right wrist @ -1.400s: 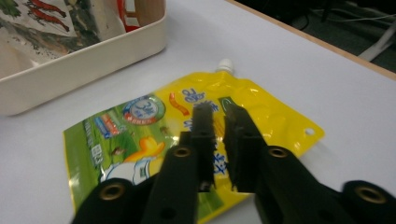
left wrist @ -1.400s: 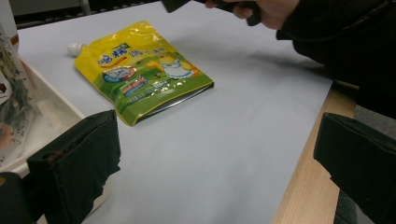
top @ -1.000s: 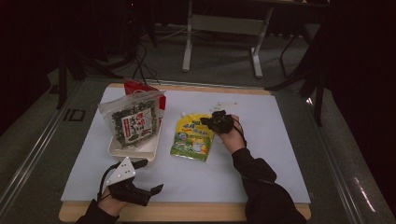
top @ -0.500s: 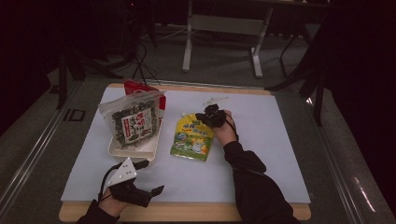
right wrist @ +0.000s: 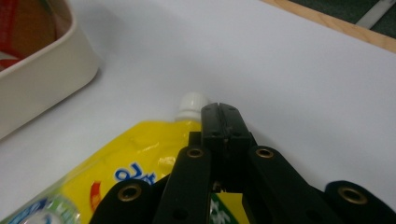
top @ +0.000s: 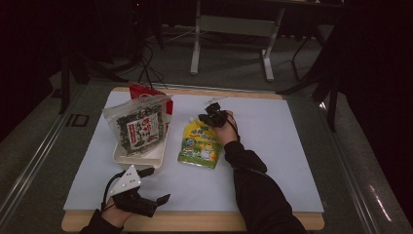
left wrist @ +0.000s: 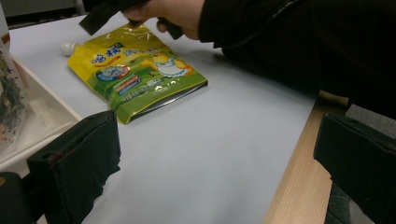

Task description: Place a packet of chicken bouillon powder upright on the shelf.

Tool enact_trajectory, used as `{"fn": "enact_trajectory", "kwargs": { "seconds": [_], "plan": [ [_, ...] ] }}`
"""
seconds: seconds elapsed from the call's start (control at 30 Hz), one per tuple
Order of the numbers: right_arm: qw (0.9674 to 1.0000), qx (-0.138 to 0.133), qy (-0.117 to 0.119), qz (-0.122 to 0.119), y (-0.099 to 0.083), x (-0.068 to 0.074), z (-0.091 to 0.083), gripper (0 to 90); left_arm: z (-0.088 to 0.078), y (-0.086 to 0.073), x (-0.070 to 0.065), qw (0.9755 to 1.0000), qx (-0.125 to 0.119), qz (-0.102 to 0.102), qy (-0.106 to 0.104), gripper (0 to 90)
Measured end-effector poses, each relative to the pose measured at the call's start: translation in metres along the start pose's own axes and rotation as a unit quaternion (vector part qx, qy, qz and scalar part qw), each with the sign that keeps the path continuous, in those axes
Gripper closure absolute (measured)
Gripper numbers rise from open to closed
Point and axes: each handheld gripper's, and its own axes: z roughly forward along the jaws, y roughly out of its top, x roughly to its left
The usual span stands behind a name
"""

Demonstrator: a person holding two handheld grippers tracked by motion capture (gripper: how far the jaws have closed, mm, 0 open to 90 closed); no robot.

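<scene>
**Desk:** Where does the yellow spouted pouch (top: 199, 146) lie, and which hand is nearer?

**Photographer:** Flat on the white mat (top: 272, 146), mid-table, just right of the cream tray (top: 139, 156) that carries the seaweed bag (top: 138, 129). Its long axis runs away from the person and leans a little left, the white cap (right wrist: 191, 105) at the far end and the green base nearest the table's front edge. The right gripper (top: 210, 116) sits over the pouch's far end; the left gripper (top: 146, 202) rests well apart, down at the near left corner of the mat.

**Desk:** So what does the next move turn on?

**Photographer:** In my reading, the cap. In the right gripper view the spout lies just ahead of the tips and slightly to their left, so a short push that way would meet it.

**Desk:** State of the right one?

**Photographer:** Jaws pressed together with nothing between them. They hang over the pouch's upper edge; whether they touch the foil I cannot tell.

**Desk:** And the left?

**Photographer:** Jaws spread wide and empty, aimed across bare mat toward the pouch (left wrist: 135, 74).
</scene>
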Motion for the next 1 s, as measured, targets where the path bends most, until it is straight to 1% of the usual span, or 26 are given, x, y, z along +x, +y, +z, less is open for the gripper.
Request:
{"fn": "enact_trajectory", "kwargs": {
  "seconds": [0.23, 0.27, 0.33, 0.37, 0.43, 0.5, 0.57, 0.67, 0.8, 0.83, 0.97, 1.0],
  "plan": [
    [0.9997, 0.015, -0.009, 0.014, 0.006, -0.001, 0.022, 90.0, 0.001, -0.002, 0.001, 1.0, 0.004, -0.002, -0.005, 1.7],
    [0.9996, 0.021, -0.012, 0.013, 0.007, -0.001, 0.025, 90.0, 0.001, -0.002, 0.001, 1.0, 0.004, -0.002, -0.004, 1.7],
    [0.9995, 0.024, -0.016, 0.013, 0.008, -0.001, 0.027, 90.0, 0.0, -0.002, 0.0, 1.0, 0.004, -0.004, -0.006, 1.7],
    [0.9992, 0.032, -0.021, 0.015, 0.01, -0.001, 0.033, 90.0, 0.0, -0.002, 0.0, 1.0, 0.004, -0.003, -0.005, 1.7],
    [0.9987, 0.04, -0.028, 0.014, 0.01, -0.001, 0.038, 90.0, 0.0, -0.002, 0.0, 1.0, 0.004, -0.003, -0.006, 1.7],
    [0.9988, 0.039, -0.026, 0.016, 0.008, -0.001, 0.04, 90.0, -0.001, -0.003, 0.0, 1.0, 0.003, -0.003, -0.006, 1.7],
    [0.9988, 0.04, -0.018, 0.019, 0.007, 0.001, 0.039, 90.0, -0.001, -0.003, 0.001, 1.0, 0.003, -0.005, -0.005, 1.7],
    [0.999, 0.044, -0.002, 0.012, 0.005, 0.004, 0.036, 90.0, 0.0, -0.003, 0.001, 1.0, 0.003, -0.006, -0.005, 1.7],
    [0.999, 0.042, 0.013, 0.012, -0.002, 0.011, 0.031, 90.0, 0.001, -0.002, 0.0, 1.0, 0.004, -0.004, -0.006, 1.7],
    [0.9989, 0.042, 0.019, 0.009, -0.004, 0.013, 0.028, 90.0, 0.001, -0.002, 0.0, 1.0, 0.004, -0.005, -0.007, 1.7],
    [0.998, 0.045, 0.038, -0.023, -0.013, 0.027, 0.018, 90.0, 0.002, -0.002, 0.0, 1.0, 0.004, -0.006, -0.006, 1.7],
    [0.9976, 0.046, 0.046, -0.025, -0.016, 0.03, 0.016, 90.0, 0.002, -0.001, 0.0, 1.0, 0.006, -0.005, -0.006, 1.7]
  ]
}}
